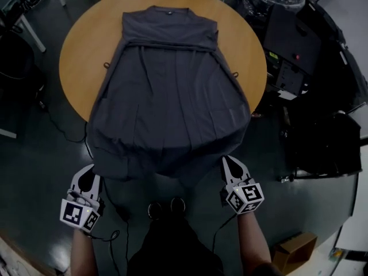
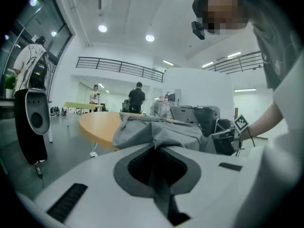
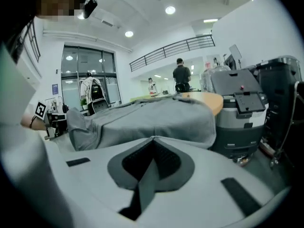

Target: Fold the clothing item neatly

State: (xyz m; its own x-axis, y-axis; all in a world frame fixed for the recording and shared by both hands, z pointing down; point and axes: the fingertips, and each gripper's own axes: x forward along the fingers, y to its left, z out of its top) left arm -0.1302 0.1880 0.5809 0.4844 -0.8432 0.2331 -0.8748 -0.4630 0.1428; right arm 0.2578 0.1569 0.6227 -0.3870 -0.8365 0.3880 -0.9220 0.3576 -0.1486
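As it drapes the table [image 1: 77,56], grey garment [image 1: 167,96], clamped in left gripper [image 1: 94,169], right gripper [image 1: 229,160].

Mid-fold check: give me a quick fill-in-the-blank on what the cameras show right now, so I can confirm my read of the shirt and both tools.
1. The garment lies spread on a ____ wooden table.
2. The left tool and right tool are each ____ on the garment's near edge.
3. The collar lies at the table's ____ side, opposite the tools.

Missing words: round; shut; far.
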